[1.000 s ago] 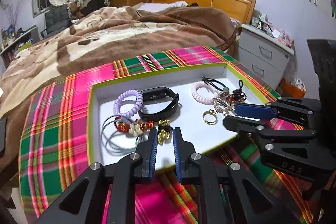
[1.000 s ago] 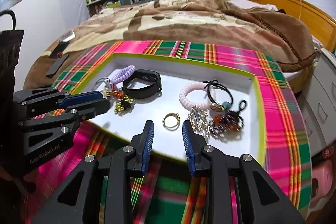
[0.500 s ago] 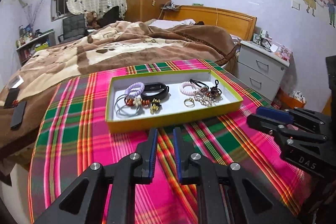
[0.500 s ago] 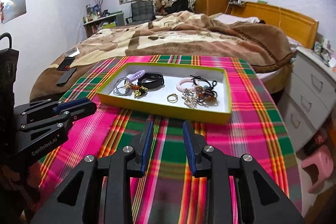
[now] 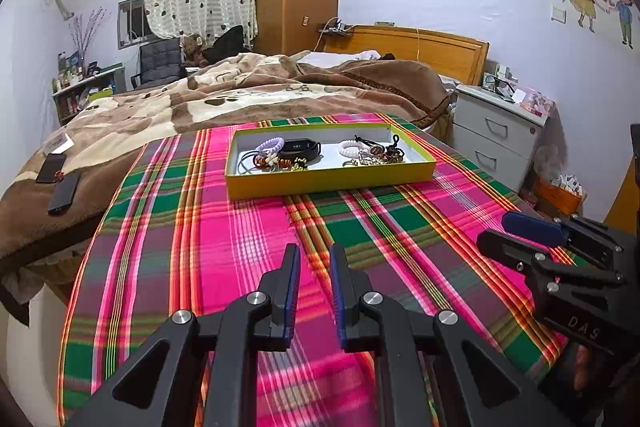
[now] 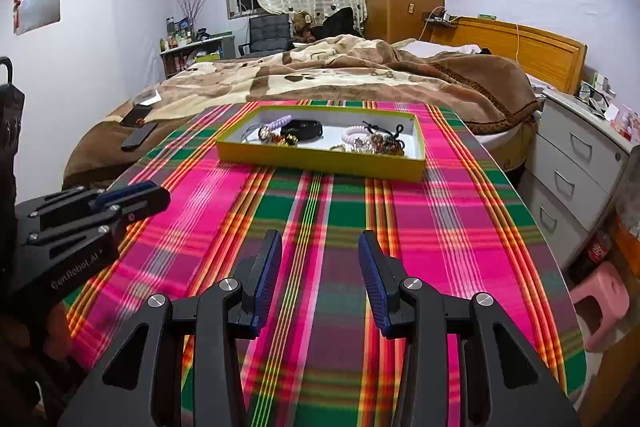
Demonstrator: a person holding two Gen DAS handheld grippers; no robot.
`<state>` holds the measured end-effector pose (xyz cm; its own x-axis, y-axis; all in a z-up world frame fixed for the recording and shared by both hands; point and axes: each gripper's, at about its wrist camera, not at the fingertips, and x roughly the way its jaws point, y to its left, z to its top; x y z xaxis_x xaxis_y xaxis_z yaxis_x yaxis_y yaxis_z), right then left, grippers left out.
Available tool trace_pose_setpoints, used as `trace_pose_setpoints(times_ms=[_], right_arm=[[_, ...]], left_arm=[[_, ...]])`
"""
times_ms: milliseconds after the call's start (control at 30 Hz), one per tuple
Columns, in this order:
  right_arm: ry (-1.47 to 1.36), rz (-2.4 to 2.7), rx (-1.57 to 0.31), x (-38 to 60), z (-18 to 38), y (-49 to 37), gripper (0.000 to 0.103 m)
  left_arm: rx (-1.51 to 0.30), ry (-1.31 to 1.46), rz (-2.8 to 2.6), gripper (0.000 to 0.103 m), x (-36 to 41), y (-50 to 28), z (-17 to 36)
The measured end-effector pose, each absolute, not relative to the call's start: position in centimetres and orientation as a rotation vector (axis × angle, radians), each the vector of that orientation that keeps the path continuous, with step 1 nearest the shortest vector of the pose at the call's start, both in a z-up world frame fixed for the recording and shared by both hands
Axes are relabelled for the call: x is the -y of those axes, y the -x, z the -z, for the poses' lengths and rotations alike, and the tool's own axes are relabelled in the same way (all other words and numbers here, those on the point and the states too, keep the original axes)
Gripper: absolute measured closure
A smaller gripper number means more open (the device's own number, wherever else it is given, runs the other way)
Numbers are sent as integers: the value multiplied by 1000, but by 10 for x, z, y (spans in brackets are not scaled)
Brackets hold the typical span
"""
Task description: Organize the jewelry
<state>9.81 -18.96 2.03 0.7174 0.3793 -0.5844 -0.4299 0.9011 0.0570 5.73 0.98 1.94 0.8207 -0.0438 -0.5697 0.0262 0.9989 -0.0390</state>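
Note:
A yellow-green shallow box [image 5: 328, 179] [image 6: 320, 159] stands at the far end of the plaid table. It holds several pieces: a purple coil band [image 5: 269, 146], a black wristband [image 5: 300, 149] [image 6: 303, 127], a white coil band [image 5: 350, 148] [image 6: 356, 134] and beaded trinkets. My left gripper [image 5: 313, 259] hovers over the near table, empty, its jaws a narrow gap apart; it also shows in the right wrist view [image 6: 136, 195]. My right gripper [image 6: 319, 249] is wide open and empty; it also shows in the left wrist view [image 5: 504, 233].
The plaid cloth [image 6: 400, 227] covers the table. Behind is a bed with a brown blanket [image 5: 248, 95], with two phones [image 5: 60, 179] on it. A white nightstand [image 6: 576, 155] and a pink stool [image 6: 600, 307] stand to the right.
Both grippers have pulled back from over the box to the near end of the table. The right gripper's jaws have opened wider. The jewelry lies as before.

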Motion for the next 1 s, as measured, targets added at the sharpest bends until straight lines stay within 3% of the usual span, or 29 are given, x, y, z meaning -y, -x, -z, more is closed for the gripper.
trace_pose_setpoints(times_ms=[1000], right_arm=[[74, -395, -606, 205, -22, -69, 62]], left_arm=[[-580, 31, 33, 89, -1, -34, -11]])
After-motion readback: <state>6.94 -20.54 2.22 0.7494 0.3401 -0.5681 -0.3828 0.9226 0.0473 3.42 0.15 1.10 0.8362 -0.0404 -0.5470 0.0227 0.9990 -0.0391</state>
